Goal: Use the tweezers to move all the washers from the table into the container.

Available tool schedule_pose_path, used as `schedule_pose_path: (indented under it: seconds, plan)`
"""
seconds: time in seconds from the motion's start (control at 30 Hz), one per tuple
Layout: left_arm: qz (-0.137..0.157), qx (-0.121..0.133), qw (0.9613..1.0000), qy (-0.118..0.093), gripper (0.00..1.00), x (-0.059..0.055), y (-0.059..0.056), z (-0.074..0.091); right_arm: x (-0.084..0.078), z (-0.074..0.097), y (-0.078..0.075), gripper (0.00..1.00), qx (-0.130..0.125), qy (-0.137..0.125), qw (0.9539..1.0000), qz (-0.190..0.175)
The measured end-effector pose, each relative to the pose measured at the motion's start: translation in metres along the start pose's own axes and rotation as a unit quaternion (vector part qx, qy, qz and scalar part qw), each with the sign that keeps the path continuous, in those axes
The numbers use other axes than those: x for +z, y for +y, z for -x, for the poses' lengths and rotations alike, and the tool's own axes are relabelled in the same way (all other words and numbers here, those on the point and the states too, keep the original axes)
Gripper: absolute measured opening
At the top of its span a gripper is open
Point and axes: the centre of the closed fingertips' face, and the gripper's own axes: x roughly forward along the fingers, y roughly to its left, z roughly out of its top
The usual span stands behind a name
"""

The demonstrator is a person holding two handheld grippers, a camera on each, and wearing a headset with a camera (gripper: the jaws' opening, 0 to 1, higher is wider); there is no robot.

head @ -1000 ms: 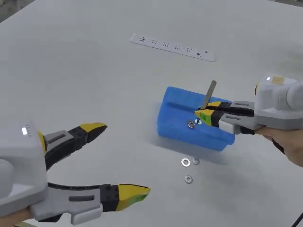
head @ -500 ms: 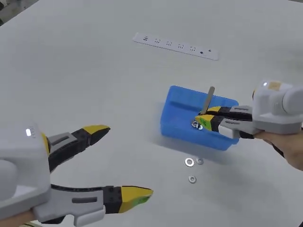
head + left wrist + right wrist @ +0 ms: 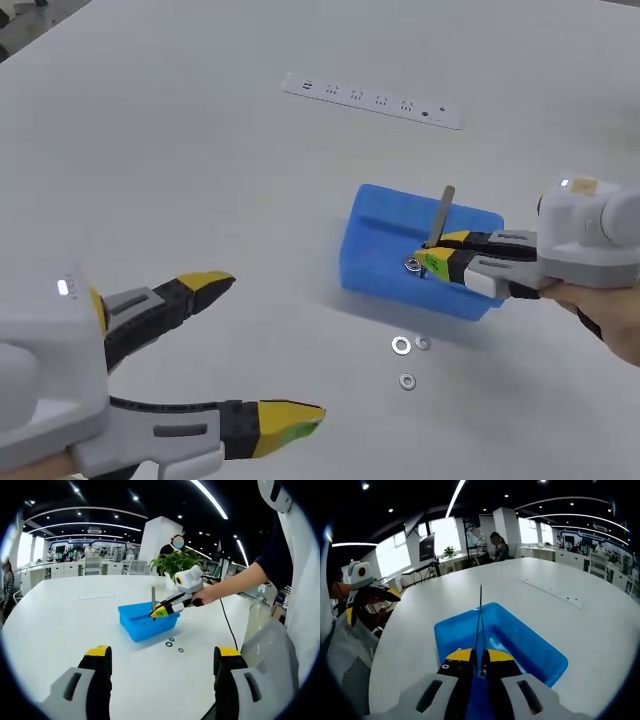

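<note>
A blue container (image 3: 378, 232) sits on the white table. My right gripper (image 3: 436, 263) hovers over its near right part, shut on metal tweezers (image 3: 441, 214) that stick up out of the jaws. One washer (image 3: 412, 264) shows just at the gripper's tip over the container; I cannot tell whether it is held or lies inside. Three washers (image 3: 401, 345) lie on the table in front of the container. In the right gripper view the tweezers (image 3: 480, 614) point out over the container (image 3: 530, 647). My left gripper (image 3: 262, 350) is open at the near left, holding nothing.
A white power strip (image 3: 372, 100) lies at the far side of the table. In the left gripper view the container (image 3: 142, 625), two washers (image 3: 170, 642) and a person's arm holding the right gripper (image 3: 159, 612) show. Desks, plants and people stand behind.
The right gripper with the tweezers has dipped slightly lower over the container. The left gripper has hardly moved. The head camera has shifted a little.
</note>
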Motion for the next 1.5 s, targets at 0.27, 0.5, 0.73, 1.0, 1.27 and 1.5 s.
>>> schedule_pose_path:
  seconds: [0.27, 0.5, 0.73, 1.0, 1.27, 1.5]
  plan:
    - [0.004, -0.004, 1.0, -0.002, 0.89, 0.001, 0.0, -0.004, 0.001, 0.002, 0.001, 0.08, 0.0, -0.002, 0.9999, 0.015]
    - [-0.008, -0.021, 0.9996, -0.016, 0.88, 0.02, 0.012, -0.026, 0.003, 0.003, 0.003, 0.08, 0.005, -0.002, 0.9995, 0.031]
    - [-0.035, -0.059, 0.9967, -0.043, 0.84, 0.058, 0.025, -0.072, 0.008, 0.007, 0.008, 0.08, 0.017, 0.0, 0.9985, 0.052]
    - [-0.041, -0.126, 0.9893, -0.061, 0.7, 0.093, 0.021, -0.137, 0.013, 0.006, 0.014, 0.08, 0.034, 0.005, 0.9953, 0.091]
    - [-0.084, -0.212, 0.9726, -0.043, 0.37, 0.094, 0.001, -0.151, 0.022, 0.011, 0.021, 0.08, 0.053, -0.004, 0.9921, 0.114]
    - [-0.095, -0.225, 0.9687, -0.042, 0.24, 0.096, 0.0, -0.15, 0.019, 0.01, 0.027, 0.08, 0.062, -0.001, 0.9912, 0.117]
